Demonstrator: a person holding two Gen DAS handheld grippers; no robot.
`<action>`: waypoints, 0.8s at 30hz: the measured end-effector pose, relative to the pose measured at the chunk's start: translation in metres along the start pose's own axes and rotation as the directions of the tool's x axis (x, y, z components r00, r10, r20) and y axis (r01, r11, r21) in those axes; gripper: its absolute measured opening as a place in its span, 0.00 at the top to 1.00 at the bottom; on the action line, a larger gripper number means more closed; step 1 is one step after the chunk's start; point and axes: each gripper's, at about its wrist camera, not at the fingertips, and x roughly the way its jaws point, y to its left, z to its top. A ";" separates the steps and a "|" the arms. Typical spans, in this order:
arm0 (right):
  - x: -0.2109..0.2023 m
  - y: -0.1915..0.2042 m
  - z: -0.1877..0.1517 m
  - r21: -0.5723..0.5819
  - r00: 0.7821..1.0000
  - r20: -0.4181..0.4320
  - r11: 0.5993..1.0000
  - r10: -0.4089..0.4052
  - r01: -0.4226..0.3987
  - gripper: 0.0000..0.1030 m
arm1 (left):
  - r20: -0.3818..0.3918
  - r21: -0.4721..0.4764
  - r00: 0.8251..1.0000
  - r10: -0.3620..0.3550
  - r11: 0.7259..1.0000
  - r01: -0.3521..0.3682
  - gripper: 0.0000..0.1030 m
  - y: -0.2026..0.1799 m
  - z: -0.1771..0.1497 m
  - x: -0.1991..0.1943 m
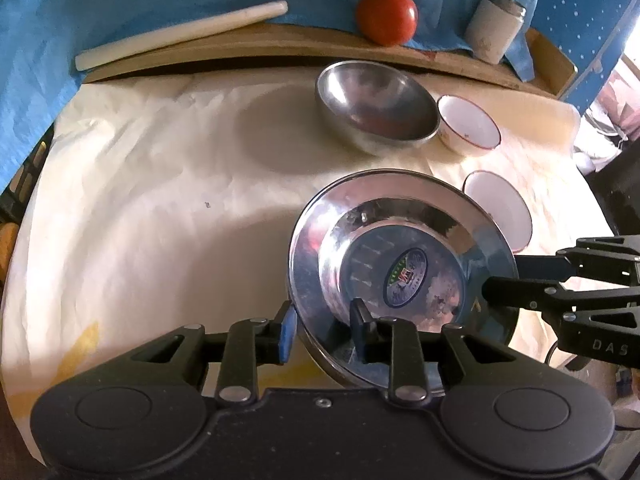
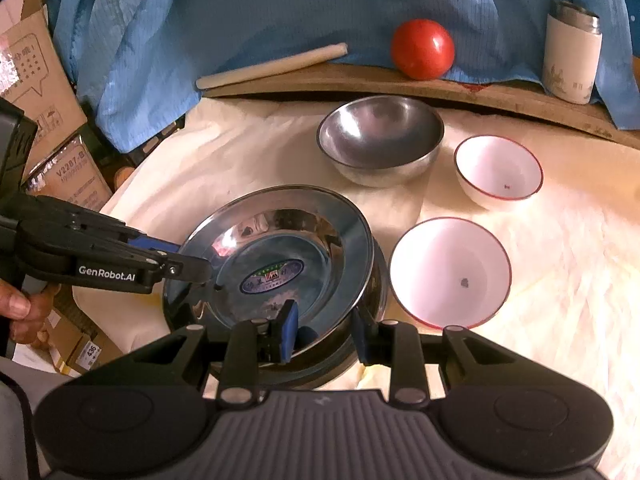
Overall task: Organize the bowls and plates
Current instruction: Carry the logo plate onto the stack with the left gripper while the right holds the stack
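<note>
Steel plate (image 2: 280, 240) (tilted) straddled at opposite rims: left gripper (image 1: 324, 326) apart, right gripper (image 2: 326, 330) apart.

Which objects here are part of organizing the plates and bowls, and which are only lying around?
Part of the job: steel plate, steel bowl, two white bowls.

Lying around: tomato, white stick, white cup, blue cloth, cardboard boxes.

Left gripper (image 1: 322, 322) in matte black, round dimpled housings at seven and five o'clock, silver pins along the linkage bars, blue pads (image 1: 286, 334) on the fingertips, right gripper (image 2: 326, 332) ribbed grey at six o'clock, white lettering on both side arms
</note>
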 end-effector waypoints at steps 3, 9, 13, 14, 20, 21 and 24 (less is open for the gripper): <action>0.002 0.000 -0.001 0.005 1.000 -0.015 1.000 -0.001 0.001 0.68 | -0.016 0.013 1.000 0.000 1.000 0.000 0.69 -0.001 -0.001 0.002; 0.005 0.000 -0.001 0.005 0.999 -0.036 1.000 -0.001 0.001 0.67 | -0.040 0.034 0.999 0.001 0.999 0.000 0.67 -0.003 0.000 0.006; 0.007 0.000 0.001 0.009 0.999 -0.049 1.000 0.009 -0.008 0.66 | -0.053 0.050 0.999 0.012 0.999 -0.010 0.66 -0.005 0.002 0.009; 0.007 0.000 0.001 0.009 0.999 -0.051 1.000 0.010 -0.010 0.66 | -0.055 0.052 0.998 0.014 0.999 -0.011 0.66 -0.005 0.002 0.009; 0.010 -0.002 0.004 0.014 0.998 -0.059 1.000 0.013 -0.012 0.66 | -0.063 0.067 0.998 0.020 0.998 -0.016 0.66 -0.008 0.004 0.011; 0.010 -0.002 0.004 0.016 0.998 -0.060 1.000 0.014 -0.013 0.66 | -0.064 0.072 0.998 0.022 0.997 -0.017 0.65 -0.009 0.004 0.011; 0.012 -0.004 0.005 0.024 0.998 -0.067 1.000 0.016 -0.015 0.66 | -0.066 0.078 0.997 0.026 0.997 -0.021 0.64 -0.011 0.005 0.012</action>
